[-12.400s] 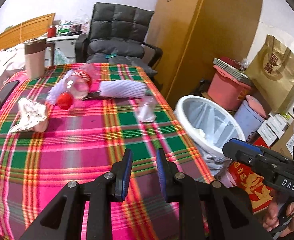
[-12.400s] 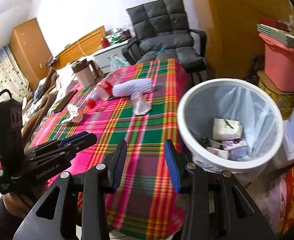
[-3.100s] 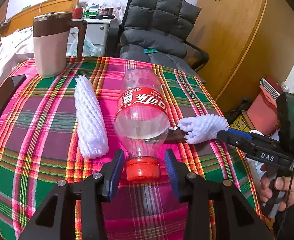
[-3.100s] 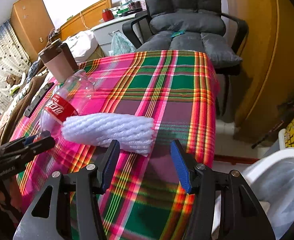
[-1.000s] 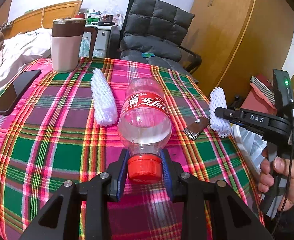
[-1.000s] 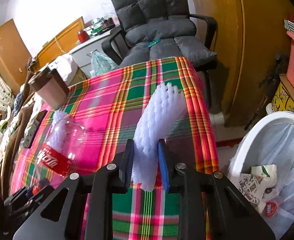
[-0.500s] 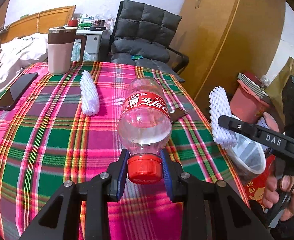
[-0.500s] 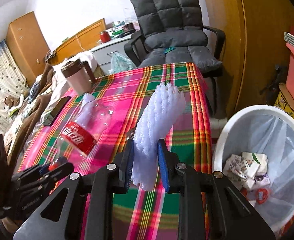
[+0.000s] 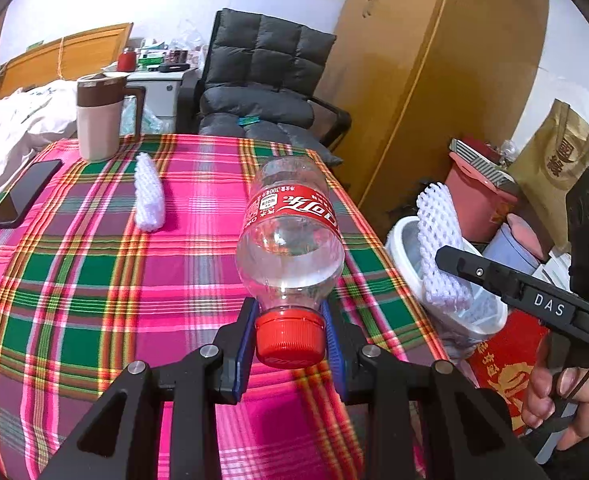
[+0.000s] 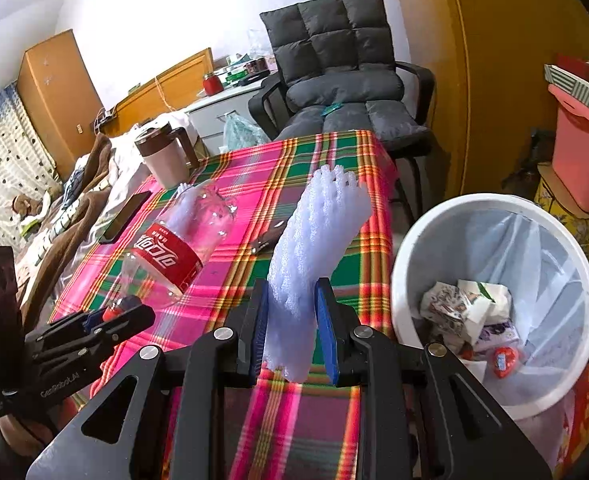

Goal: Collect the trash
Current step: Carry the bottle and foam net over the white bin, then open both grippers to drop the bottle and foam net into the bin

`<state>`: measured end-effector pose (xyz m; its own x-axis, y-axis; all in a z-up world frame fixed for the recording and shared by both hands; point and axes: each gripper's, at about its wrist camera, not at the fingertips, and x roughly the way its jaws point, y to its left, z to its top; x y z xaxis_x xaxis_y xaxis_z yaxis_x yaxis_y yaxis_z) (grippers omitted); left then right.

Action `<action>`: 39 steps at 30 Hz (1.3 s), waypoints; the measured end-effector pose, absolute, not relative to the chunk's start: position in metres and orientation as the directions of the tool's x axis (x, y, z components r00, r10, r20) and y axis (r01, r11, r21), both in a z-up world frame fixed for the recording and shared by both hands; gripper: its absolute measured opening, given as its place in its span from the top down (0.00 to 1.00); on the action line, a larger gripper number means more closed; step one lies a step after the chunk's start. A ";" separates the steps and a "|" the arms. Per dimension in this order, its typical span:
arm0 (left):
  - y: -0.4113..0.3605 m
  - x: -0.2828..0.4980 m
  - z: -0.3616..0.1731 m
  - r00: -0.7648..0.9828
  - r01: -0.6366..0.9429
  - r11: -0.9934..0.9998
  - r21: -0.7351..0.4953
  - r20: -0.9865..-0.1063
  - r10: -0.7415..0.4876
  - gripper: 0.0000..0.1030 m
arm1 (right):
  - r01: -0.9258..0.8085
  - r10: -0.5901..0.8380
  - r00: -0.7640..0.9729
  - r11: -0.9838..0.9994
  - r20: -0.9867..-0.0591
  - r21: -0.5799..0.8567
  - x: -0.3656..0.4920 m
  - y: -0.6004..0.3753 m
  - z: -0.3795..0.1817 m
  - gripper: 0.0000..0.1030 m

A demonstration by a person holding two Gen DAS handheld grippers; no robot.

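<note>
My left gripper (image 9: 289, 338) is shut on the red cap of a clear cola bottle (image 9: 290, 232) with a red label, held above the plaid table (image 9: 74, 272); the bottle also shows in the right wrist view (image 10: 174, 252). My right gripper (image 10: 290, 328) is shut on a white foam fruit net (image 10: 314, 248), held upright over the table's right edge beside the white trash bin (image 10: 494, 208). In the left wrist view that net (image 9: 442, 248) is in front of the bin (image 9: 402, 232). A second foam net (image 9: 149, 194) lies on the table.
A brown-lidded mug (image 9: 96, 120) and a black phone (image 9: 26, 194) sit at the table's far left. A dark wrapper (image 10: 268, 238) lies near the right edge. A grey chair (image 9: 266, 92) stands behind the table. Bin holds several scraps; pink tub (image 10: 582, 152) and boxes beyond.
Both grippers have drawn back and right with their loads. The foam net now stands next to the bin's rim, and the bottle is lifted higher off the table.
</note>
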<state>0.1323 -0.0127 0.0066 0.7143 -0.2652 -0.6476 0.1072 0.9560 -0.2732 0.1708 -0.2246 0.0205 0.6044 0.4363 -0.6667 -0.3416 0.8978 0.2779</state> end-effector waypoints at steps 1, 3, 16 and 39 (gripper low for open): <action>-0.016 0.132 0.008 0.713 0.114 0.955 -0.272 -0.647 -0.269 0.69 | -0.339 0.435 0.606 0.899 -0.666 0.279 0.170 -0.227 0.020 0.75; -0.023 0.133 0.009 0.711 0.127 0.954 -0.271 -0.646 -0.278 0.69 | -0.332 0.431 0.611 0.901 -0.664 0.280 0.168 -0.232 0.020 0.75; -0.066 0.145 0.013 0.684 0.208 0.942 -0.264 -0.649 -0.333 0.69 | -0.263 0.396 0.644 0.918 -0.655 0.296 0.159 -0.272 0.018 0.75; -0.172 0.199 -0.005 0.554 0.395 0.878 -0.269 -0.693 -0.461 0.69 | -0.066 0.240 0.627 0.964 -0.741 0.257 0.170 -0.342 -0.011 0.72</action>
<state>0.1988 -0.1717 -0.0055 0.5543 -0.4613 -0.6928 0.3953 0.8784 -0.2686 0.1698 -0.3420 -0.0111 0.6267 0.2402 -0.7413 -0.0659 0.9642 0.2568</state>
